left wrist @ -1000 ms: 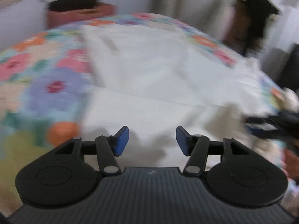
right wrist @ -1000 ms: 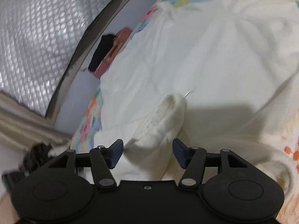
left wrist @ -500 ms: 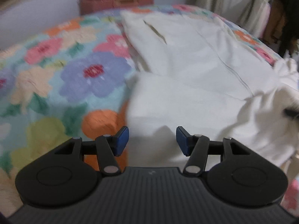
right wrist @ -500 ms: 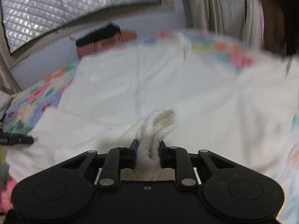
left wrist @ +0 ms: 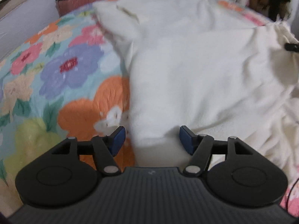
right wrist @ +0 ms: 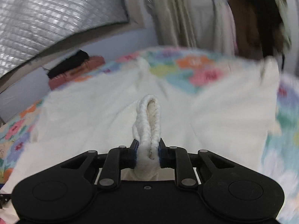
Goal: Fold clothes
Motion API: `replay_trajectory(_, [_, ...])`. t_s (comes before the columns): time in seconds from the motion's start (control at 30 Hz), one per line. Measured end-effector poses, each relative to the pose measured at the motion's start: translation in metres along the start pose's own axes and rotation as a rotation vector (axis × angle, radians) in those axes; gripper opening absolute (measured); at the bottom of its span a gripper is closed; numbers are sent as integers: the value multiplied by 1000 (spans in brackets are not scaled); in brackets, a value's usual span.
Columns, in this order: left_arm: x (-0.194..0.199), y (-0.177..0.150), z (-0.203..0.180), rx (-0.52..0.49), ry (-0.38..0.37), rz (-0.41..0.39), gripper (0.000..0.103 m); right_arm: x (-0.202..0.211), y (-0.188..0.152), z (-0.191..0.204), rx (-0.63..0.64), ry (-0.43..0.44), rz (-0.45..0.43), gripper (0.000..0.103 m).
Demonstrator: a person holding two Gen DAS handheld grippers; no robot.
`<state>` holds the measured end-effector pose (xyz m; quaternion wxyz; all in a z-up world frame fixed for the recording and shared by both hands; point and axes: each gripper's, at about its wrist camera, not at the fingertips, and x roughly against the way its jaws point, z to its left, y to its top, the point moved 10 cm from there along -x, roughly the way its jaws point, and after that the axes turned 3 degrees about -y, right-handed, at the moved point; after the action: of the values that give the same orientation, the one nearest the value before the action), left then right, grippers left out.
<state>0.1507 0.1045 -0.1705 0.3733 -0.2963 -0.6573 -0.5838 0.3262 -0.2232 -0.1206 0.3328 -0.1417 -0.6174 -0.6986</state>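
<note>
A white fleece garment [left wrist: 186,65] lies spread on a bed with a flowered cover [left wrist: 56,71]. My left gripper [left wrist: 150,140] is open, its blue pads to either side of the garment's near corner without closing on it. My right gripper [right wrist: 147,153] is shut on a ribbed white cuff [right wrist: 148,115] of the garment [right wrist: 93,108], and the cuff stands up in a loop between the pads. The right gripper's tip shows at the right edge of the left wrist view [left wrist: 291,46], with cloth lifted there.
A reddish box [right wrist: 74,72] with dark cloth on it sits at the bed's far side by the wall. A quilted silver window cover [right wrist: 46,18] and curtains [right wrist: 177,15] stand behind. Dark clothes [right wrist: 257,15] hang at the right.
My right gripper closed on the cuff and raised it. My left gripper moved in toward the garment's near left corner and stayed open.
</note>
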Motion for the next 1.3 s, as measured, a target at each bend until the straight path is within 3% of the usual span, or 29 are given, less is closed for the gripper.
replay_trajectory(0.13, [5,-4,9,87,49,2,68,2,9,0,-37,51,-48,22])
replay_trajectory(0.2, [5,-7,7,60,87,2,68,8,19,7,-13,93,-96,23])
replay_trajectory(0.43, [1,-7,2,16,131,9,68,-25,-11,-10,45,-38,56,25])
replay_trajectory(0.53, [1,-5,3,24,114,19,68,-24,-13,-12,56,-71,82,28])
replay_trajectory(0.6, [5,4,2,1,73,14,65,-24,-13,-23,29,-128,98,41])
replay_trajectory(0.67, [23,19,-5,-40,2,-53,66,-19,-11,-40,42,-246,102,47])
replay_trajectory(0.73, [44,35,-18,-66,-64,-116,67,-6,-6,-54,-15,-266,100,48])
replay_trajectory(0.83, [53,55,-58,-107,-155,-121,67,19,4,-80,-156,-298,86,49])
replay_trajectory(1.03, [41,89,-171,-258,-305,-70,66,62,8,-113,-416,-75,55,56])
replay_trajectory(1.1, [38,98,-213,-319,-342,-66,65,61,4,-120,-450,-33,72,57])
replay_trajectory(1.2, [32,108,-271,-421,-368,-82,65,54,-1,-130,-402,-13,107,57])
replay_trajectory(1.3, [24,118,-312,-506,-369,-128,65,43,-2,-155,-421,-35,78,59])
